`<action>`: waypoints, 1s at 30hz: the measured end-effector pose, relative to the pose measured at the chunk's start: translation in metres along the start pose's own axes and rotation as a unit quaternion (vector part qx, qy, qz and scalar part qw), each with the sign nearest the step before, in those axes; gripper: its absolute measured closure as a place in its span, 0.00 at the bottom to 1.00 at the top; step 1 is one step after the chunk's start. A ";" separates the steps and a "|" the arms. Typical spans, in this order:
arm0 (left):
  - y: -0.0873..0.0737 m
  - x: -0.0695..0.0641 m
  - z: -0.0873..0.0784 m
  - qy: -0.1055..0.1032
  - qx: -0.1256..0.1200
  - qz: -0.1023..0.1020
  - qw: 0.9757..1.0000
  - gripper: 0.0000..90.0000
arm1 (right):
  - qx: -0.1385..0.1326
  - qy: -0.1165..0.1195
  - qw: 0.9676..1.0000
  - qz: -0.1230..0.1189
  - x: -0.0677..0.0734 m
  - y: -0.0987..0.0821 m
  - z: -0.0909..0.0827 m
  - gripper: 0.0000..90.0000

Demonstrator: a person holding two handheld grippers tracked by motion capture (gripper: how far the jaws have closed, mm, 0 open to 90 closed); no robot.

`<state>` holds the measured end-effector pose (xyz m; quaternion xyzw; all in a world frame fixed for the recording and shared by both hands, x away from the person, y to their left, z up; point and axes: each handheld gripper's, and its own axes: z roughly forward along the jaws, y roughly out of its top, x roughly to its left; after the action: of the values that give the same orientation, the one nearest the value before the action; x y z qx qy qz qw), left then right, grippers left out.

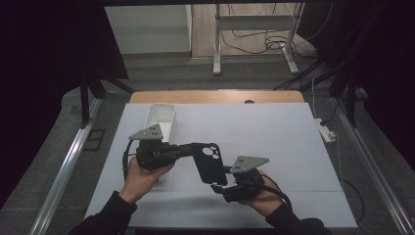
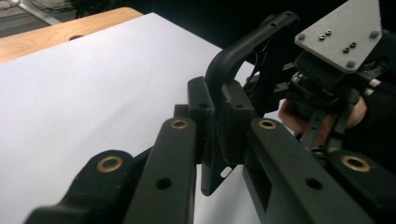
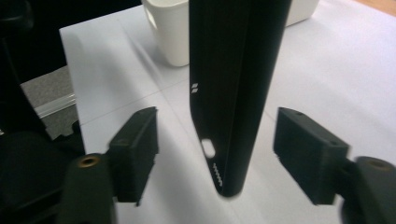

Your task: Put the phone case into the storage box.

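White table sheet [image 1: 274, 142]; white bin [image 1: 160, 119] behind tool-held phone case [image 1: 209, 162], possibly rubber.

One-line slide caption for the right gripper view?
Right gripper open, its jaws apart on either side of the upright black phone case; white container behind.

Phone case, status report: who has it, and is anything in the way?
Left tongs shut on phone case, held above the mat. Right tongs open, pads off it, case between them. White container behind, apart.
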<state>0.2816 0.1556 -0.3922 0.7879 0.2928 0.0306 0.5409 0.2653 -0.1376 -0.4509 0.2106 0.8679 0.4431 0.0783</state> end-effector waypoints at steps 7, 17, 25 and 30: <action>0.000 0.003 -0.008 0.024 0.010 0.007 1.000 0.93 | 0.036 -0.012 0.999 0.016 -0.002 -0.006 -0.006 0.11; -0.003 0.011 -0.029 0.047 0.006 -0.004 0.999 0.93 | 0.065 -0.051 0.996 0.032 -0.007 -0.018 -0.020 0.00; -0.003 0.019 -0.053 0.068 0.003 -0.012 0.998 0.93 | 0.069 -0.080 0.993 0.045 -0.011 -0.029 -0.035 0.00; -0.001 0.021 -0.063 0.077 0.002 -0.013 0.997 0.93 | 0.063 -0.084 0.993 0.059 -0.014 -0.037 -0.046 0.00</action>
<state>0.2756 0.2189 -0.3730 0.7807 0.3436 0.0838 0.5151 0.2520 -0.1966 -0.4544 0.3024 0.8705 0.3720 0.1115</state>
